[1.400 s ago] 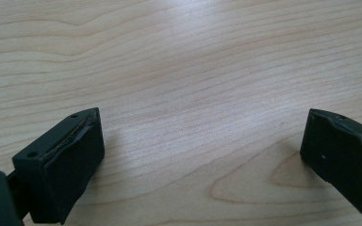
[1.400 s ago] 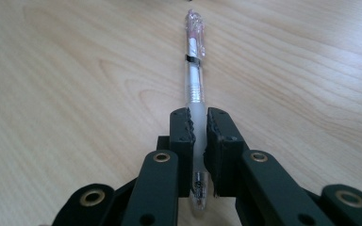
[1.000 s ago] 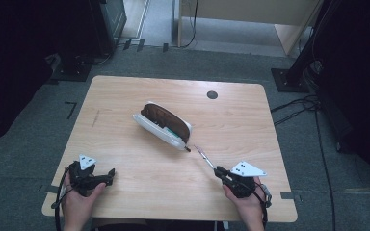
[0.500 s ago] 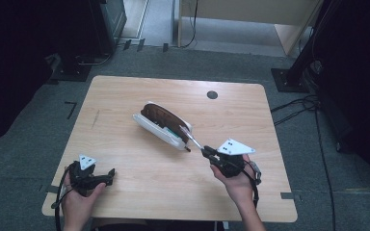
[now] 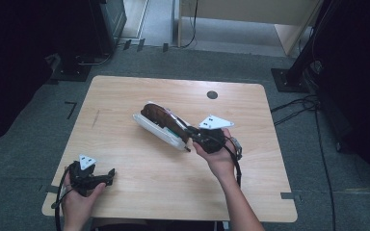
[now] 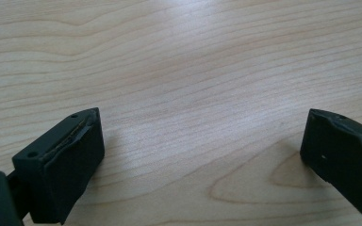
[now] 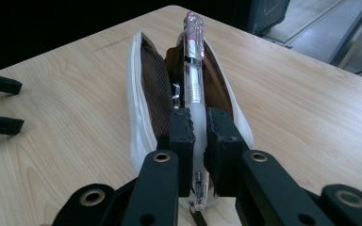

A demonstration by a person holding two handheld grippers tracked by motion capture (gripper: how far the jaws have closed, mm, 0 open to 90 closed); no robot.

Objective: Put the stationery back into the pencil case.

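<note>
your right gripper (image 7: 197, 136) has its jaws clamped on a clear pen (image 7: 193, 80) above the open pencil case (image 5: 160, 126) mid-tabletop, so lower and release it inside, while your left gripper (image 5: 110, 174) rests, jaws apart, near the front left corner.

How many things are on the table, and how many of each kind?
Pencil case: 1, white outside, brown inside, lying open.
Pen: 1, clear, held over the open case by the right gripper.
Gripper resting on the table: 1, the left gripper, its fingers apart.
Total: 3 things, plus the gripper that holds the pen.
</note>
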